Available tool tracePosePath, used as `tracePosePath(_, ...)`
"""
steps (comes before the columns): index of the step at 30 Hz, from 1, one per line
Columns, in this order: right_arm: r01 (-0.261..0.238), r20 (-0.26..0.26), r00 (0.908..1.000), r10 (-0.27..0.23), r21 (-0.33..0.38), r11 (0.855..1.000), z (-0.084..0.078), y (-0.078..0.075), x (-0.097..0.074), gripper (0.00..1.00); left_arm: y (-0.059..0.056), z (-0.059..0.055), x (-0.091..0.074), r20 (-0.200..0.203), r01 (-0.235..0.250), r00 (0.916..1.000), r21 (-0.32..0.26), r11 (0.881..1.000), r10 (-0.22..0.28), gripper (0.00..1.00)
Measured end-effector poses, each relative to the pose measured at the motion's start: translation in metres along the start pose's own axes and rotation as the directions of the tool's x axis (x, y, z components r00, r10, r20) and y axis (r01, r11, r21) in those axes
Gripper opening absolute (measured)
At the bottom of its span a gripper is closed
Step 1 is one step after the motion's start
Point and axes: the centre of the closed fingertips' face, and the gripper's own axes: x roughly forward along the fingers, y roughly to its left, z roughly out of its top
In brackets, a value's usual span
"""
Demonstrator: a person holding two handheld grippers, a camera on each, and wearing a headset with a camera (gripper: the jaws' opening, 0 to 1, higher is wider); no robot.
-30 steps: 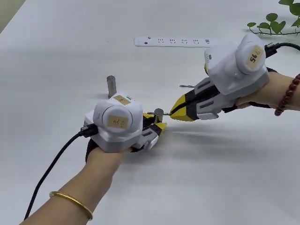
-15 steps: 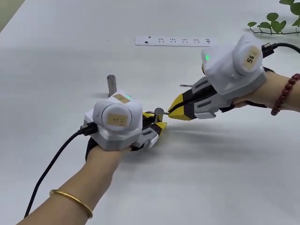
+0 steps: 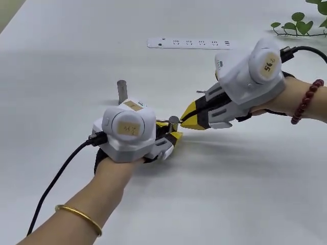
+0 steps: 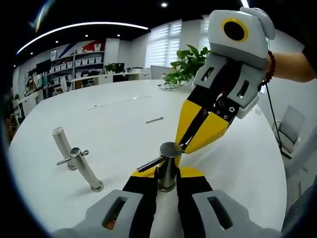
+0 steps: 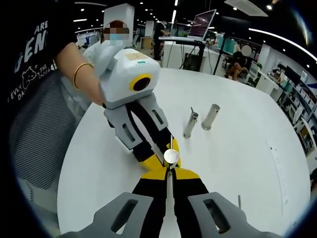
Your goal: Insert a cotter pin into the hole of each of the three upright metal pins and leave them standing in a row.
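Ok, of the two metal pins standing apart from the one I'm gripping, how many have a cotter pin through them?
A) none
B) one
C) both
B: in the left gripper view the nearer spare pin carries a cotter pin crosswise, while the farther pin is bare.

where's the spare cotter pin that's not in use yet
In the left gripper view the spare cotter pin lies flat on the table, just left of the right gripper and nearer than the power strip behind it.
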Motion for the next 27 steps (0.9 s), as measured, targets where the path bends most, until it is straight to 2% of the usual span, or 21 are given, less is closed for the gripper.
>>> tracePosePath(7,0.001,0.001,1.0000,-0.001,0.007,1.000,0.001,0.000,0.001,0.00,0.001,0.000,0.000,-0.005,-0.003,1.0000,0.005,1.000,0.003,0.12)
tracePosePath(9,-0.001,-0.001,1.0000,0.001,-0.001,1.000,0.001,0.001,0.002,0.00,0.000,0.000,0.000,-0.003,0.010,0.9999,-0.012,1.000,-0.010,0.15)
tracePosePath(11,0.002,-0.007,1.0000,-0.002,-0.009,1.000,0.000,0.002,0.003,0.00,0.002,0.000,-0.001,-0.004,0.002,1.0000,0.000,1.000,-0.002,0.22)
tracePosePath(15,-0.001,-0.009,1.0000,0.001,-0.007,1.000,0.001,0.002,0.005,0.04,0.005,0.000,-0.003,-0.006,0.000,1.0000,-0.002,1.000,0.000,0.26)
tracePosePath(21,0.014,0.002,0.9999,-0.014,0.017,1.000,0.004,0.000,0.004,0.11,0.007,-0.006,-0.013,-0.037,-0.007,0.9993,0.027,1.000,0.008,0.31)
tracePosePath(27,0.025,0.024,0.9994,-0.026,0.065,0.998,0.009,-0.001,0.006,0.15,0.005,-0.003,-0.020,-0.030,0.000,0.9995,0.056,0.998,0.002,0.36)
